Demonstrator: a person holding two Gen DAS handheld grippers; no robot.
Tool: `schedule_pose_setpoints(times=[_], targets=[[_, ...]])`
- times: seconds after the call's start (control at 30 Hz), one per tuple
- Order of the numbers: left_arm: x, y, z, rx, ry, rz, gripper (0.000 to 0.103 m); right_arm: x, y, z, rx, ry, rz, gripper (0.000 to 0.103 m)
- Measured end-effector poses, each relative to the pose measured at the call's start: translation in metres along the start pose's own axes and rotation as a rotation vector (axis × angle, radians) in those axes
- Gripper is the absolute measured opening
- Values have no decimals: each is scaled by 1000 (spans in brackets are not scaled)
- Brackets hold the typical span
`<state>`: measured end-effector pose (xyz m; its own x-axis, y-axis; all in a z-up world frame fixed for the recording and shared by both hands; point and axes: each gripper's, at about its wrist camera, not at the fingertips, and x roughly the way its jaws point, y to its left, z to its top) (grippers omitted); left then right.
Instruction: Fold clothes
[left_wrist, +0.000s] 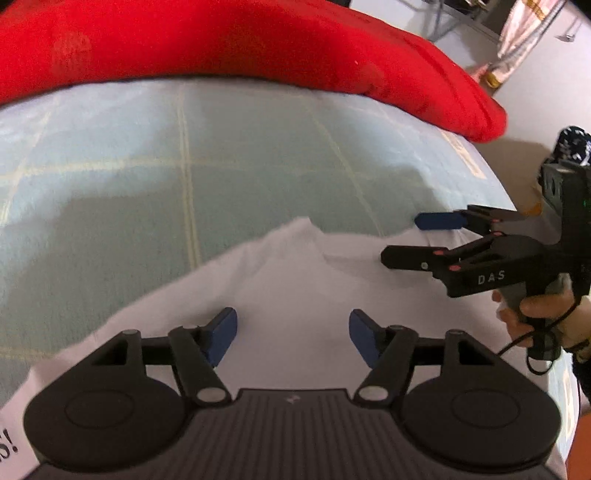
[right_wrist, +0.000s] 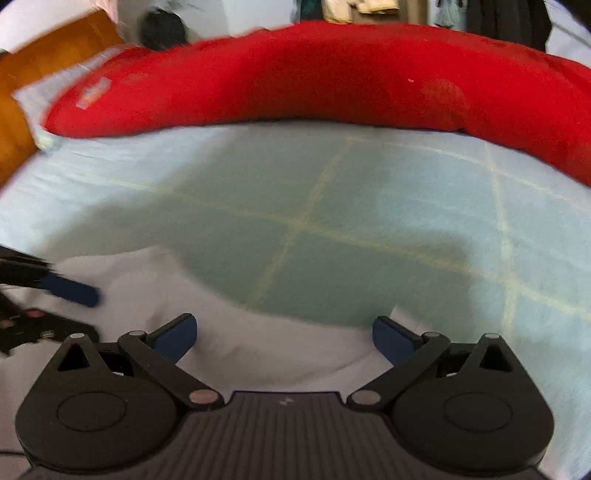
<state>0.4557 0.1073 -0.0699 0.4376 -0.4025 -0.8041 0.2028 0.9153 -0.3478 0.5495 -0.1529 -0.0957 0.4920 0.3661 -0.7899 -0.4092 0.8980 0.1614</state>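
Note:
A white T-shirt (left_wrist: 295, 280) lies flat on the pale green bed sheet (left_wrist: 147, 177), with black print at its lower left edge. My left gripper (left_wrist: 291, 328) hangs over the shirt, open, nothing between its blue pads (left_wrist: 223, 332). My right gripper (left_wrist: 417, 239) comes in from the right at the shirt's edge, open, held by a hand (left_wrist: 535, 314). In the right wrist view the right gripper (right_wrist: 284, 332) stands open over the shirt (right_wrist: 258, 354) near its far edge. The left gripper (right_wrist: 81, 312) shows there at the left, open.
A long red cushion (left_wrist: 258, 44) lies along the far side of the bed (right_wrist: 332, 74). The sheet (right_wrist: 332, 206) has yellow grid lines. An orange wooden board (right_wrist: 44, 48) stands at the far left. Beyond the bed's right edge is floor (left_wrist: 517, 155) with cables and cloth.

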Motion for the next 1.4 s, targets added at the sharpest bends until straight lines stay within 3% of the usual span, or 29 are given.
schedule_pose_setpoints(times=[0.23,0.4,0.5,0.63,0.7,0.93,1.07,1.13,1.2,1.3,1.4], targets=[[-33,-20,-24,41,-5,33,67,-69,-3,-12,34,-35,14,103],[-56,-44,-54,66,37,42,67,-117,-9,-46,96,13,49,103],[-54,-57,-70,60,66,46,68,-127,-6,-75,102,63,72,103],[-35,-67,-88,37,114,107,69,-118,-12,-111,129,133,61,103],[-30,-69,-90,21,107,126,75,-110,-20,-121,144,118,42,103],[-23,-78,-93,12,86,167,82,-106,-25,-128,184,53,48,103],[-37,-73,-90,4,56,138,79,-102,-9,-130,77,59,-17,103],[-51,-71,-85,43,1,141,78,-108,-5,-126,50,59,-45,103],[-62,-65,-79,79,-41,140,78,-119,-6,-117,68,16,-59,103],[-57,-44,-69,83,-20,118,78,-130,-19,-99,124,-83,-120,103],[-43,-29,-66,69,-6,122,78,-108,-50,-87,257,-68,-132,103]])
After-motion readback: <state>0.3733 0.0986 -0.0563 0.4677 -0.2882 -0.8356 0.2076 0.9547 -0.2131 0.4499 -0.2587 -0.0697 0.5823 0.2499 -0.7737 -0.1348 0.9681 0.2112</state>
